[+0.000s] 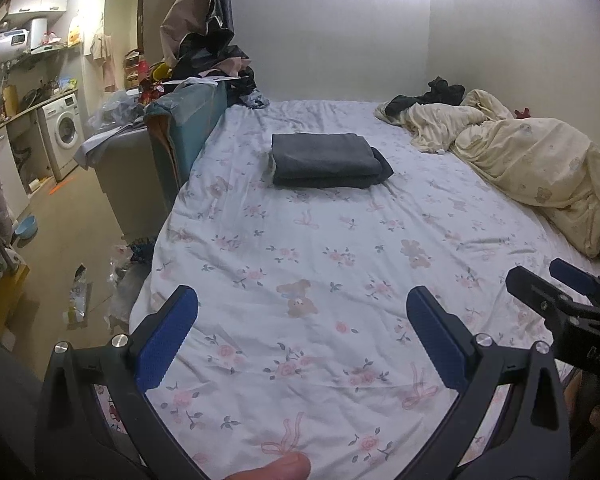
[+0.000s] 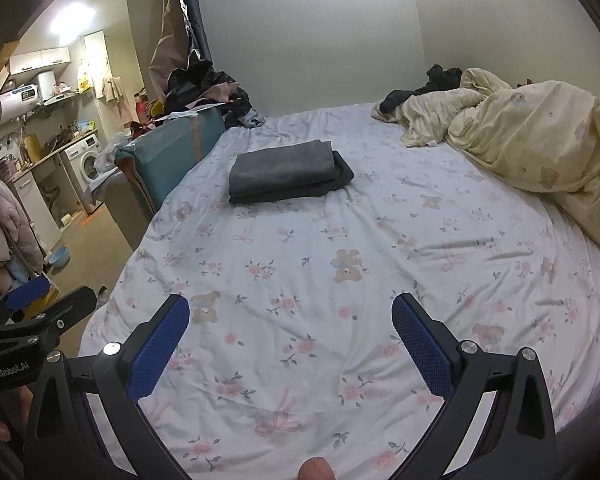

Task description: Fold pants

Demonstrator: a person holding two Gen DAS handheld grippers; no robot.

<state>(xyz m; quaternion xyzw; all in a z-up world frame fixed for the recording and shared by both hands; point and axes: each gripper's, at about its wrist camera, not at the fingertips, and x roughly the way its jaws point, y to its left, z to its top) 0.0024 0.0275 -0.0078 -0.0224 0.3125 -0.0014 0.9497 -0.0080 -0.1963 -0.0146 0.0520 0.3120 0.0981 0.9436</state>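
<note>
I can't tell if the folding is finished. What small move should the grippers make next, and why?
Probably just draw both back and stop. The dark pants already lie in a neat folded stack on the floral sheet, and the left gripper and right gripper are both open, empty and well short of them. One lower layer sticks out slightly at the stack's right, so a nudge there is optional.

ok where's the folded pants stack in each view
Left wrist: folded pants sit upper centre on the sheet.
Right wrist: folded pants sit upper centre-left.
Shared landmark: the yellow duvet bunched at the right.
</note>
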